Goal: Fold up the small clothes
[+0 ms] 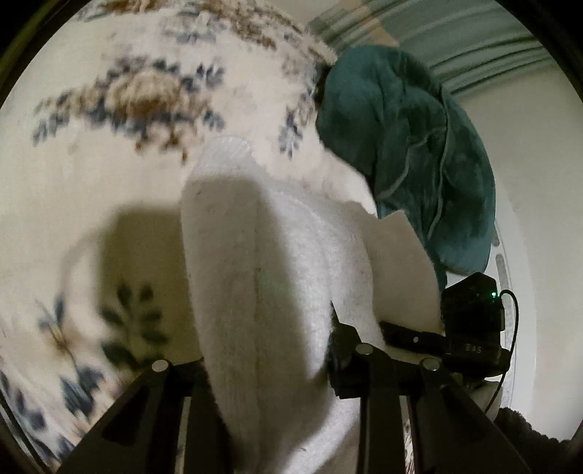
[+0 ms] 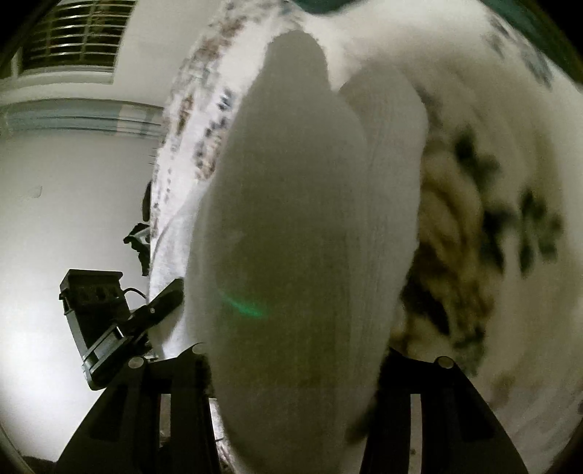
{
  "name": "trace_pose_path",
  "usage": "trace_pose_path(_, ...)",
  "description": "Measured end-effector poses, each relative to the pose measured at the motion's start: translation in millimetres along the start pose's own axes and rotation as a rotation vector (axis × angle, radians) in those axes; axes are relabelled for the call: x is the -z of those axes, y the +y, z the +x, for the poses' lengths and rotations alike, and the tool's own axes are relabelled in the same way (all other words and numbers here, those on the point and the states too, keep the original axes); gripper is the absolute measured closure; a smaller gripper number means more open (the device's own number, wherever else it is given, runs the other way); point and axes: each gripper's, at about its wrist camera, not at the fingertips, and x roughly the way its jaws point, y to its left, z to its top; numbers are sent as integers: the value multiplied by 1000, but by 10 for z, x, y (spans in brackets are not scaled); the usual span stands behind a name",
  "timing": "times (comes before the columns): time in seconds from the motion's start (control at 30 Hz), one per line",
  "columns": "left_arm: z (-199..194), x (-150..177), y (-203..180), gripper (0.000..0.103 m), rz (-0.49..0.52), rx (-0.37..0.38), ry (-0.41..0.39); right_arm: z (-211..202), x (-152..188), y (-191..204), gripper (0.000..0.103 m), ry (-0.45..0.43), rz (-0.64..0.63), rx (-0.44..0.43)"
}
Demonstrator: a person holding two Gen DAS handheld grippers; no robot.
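A white knitted garment (image 1: 255,255) hangs in a thick fold above the floral blanket (image 1: 109,109). My left gripper (image 1: 269,364) is shut on its near edge, and the cloth bulges up between the black fingers. My right gripper (image 1: 386,328) pinches the same garment just to the right. In the right wrist view the white garment (image 2: 298,218) fills the middle, squeezed between the fingers of my right gripper (image 2: 302,364). My left gripper (image 2: 171,291) holds the cloth's edge at the left. The garment hides both sets of pads.
A crumpled teal cloth (image 1: 400,146) lies on the blanket's far right edge. The blanket (image 2: 492,218) with dark leaf prints spreads under the garment. A white wall (image 2: 73,182) and a barred window (image 2: 73,32) stand beyond the bed edge.
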Motion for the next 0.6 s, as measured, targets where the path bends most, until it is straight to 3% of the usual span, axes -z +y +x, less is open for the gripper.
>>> trace_pose_path(0.13, -60, -478, 117, 78, -14, -16, -48, 37, -425, 310, 55, -24, -44, -18)
trace_pose_path(0.23, -58, -839, 295, 78, -26, -38, -72, 298, -776, 572, 55, -34, -73, -29)
trace_pose_path(0.33, -10, -1157, 550, 78, -34, -72, -78, 403, -1274, 566, 55, -36, -76, -29)
trace_pose_path(0.47, 203, -1454, 894, 78, -36, -135, -47, 802, -1672, 606, 56, -23, -67, -23)
trace_pose_path(0.6, 440, -1508, 1187, 75, -77, -182, 25, 1106, -1884, 526, 55, 6, -59, 19)
